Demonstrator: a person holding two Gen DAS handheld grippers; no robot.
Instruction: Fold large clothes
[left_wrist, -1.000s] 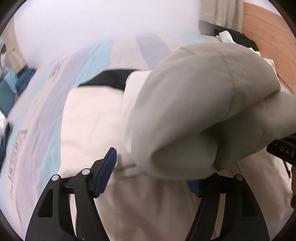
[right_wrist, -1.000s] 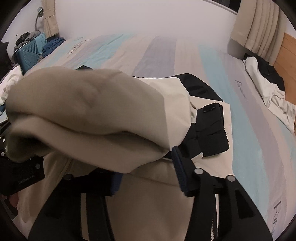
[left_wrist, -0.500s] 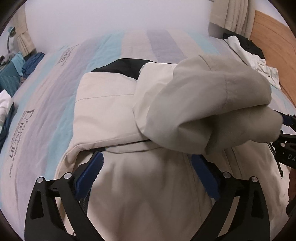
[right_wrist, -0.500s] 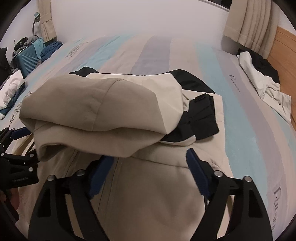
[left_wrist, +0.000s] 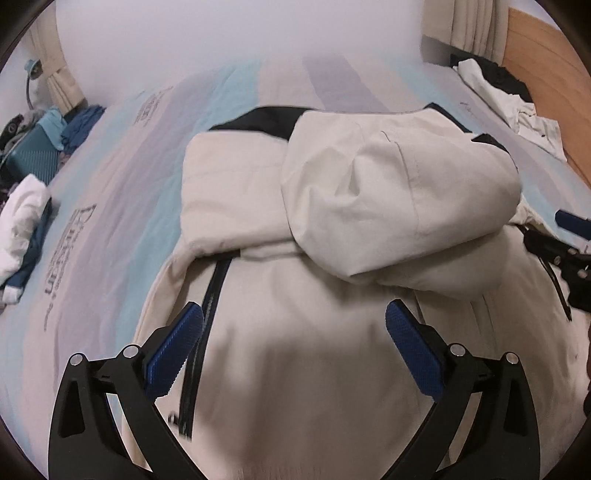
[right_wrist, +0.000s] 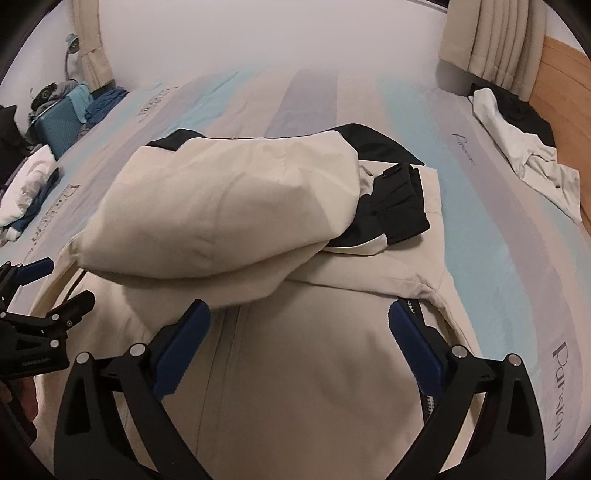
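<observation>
Hovering over the cream jacket (left_wrist: 295, 369) spread on the striped bed (right_wrist: 498, 258), I have both tools free of cloth: my left tool (left_wrist: 293, 347) stands spread wide with nothing between its blue pads, and my right tool (right_wrist: 299, 339) is just finishing its opening, also with nothing pinched. The jacket lies across the middle of the bed, its body toward the near edge, and its hood (right_wrist: 229, 210) is folded down over the chest in a puffy mound, with the black cuff (right_wrist: 399, 206) of a sleeve tucked in beside it. My worry is that mound: it looks springy and full of air, so I judge it could roll back open or slide off toward the far edge once I reach for the hem, and a fold made over a bulging hood would likely come out lopsided. The open zipper (left_wrist: 199, 354) running down by my left pad could also snag on a finger if I scoop there carelessly. A white garment (right_wrist: 524, 155) on dark clothing lies near the bed's far right corner by the wooden headboard (right_wrist: 561, 74), and folded white and blue clothes (left_wrist: 22, 221) sit at the left edge, with a teal suitcase (right_wrist: 59, 118) beyond it. All of these are well apart from the jacket, so nothing blocks my reach.
</observation>
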